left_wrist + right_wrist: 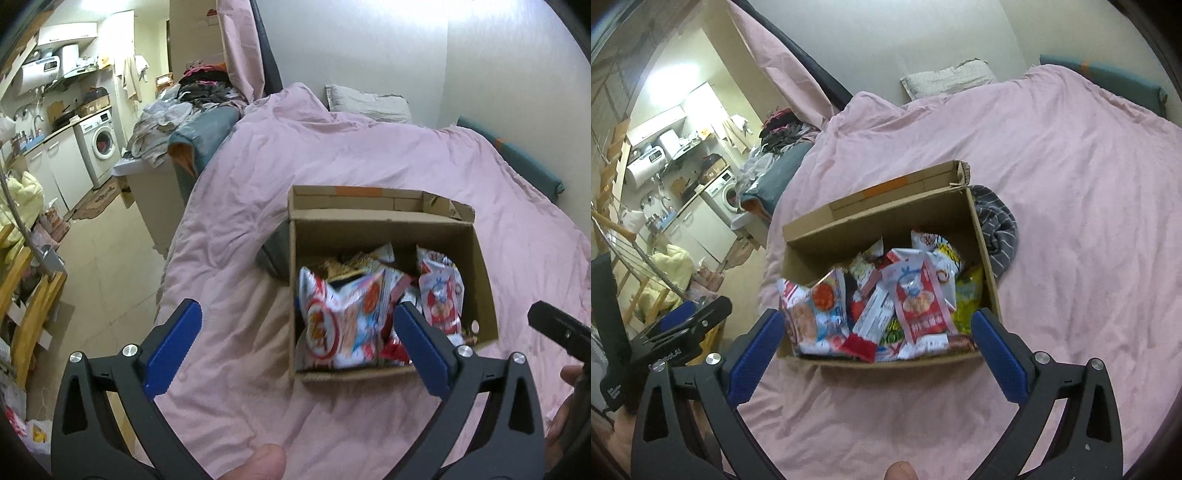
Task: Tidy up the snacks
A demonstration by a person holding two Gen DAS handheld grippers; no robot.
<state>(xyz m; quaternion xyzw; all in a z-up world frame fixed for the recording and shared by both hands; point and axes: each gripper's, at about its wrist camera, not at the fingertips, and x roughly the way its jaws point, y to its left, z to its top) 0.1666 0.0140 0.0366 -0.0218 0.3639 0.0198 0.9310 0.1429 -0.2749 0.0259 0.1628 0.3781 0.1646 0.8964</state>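
Hovering over the cardboard box (982,254) on the pink duvet (1071,184), both grippers look empty; snacks already sit packed inside. Left gripper (297,345) has its jaws spread wide with nothing between the pads, off the box's left side. Right gripper (877,352) is also wide and empty, straddling the near box wall from above. Snack packets (886,302) lie jumbled in the box, red-and-white ones on top, a yellow-green one at the right wall. Judging by this, packing looks mostly done; the next move probably calls for tidying packets or folding the flap (886,192). No loose snacks show on the duvet, but the bed's near edge is cut off. Lower packets are hidden, labels unreadable. A striped cloth (997,225) lies beside the box.
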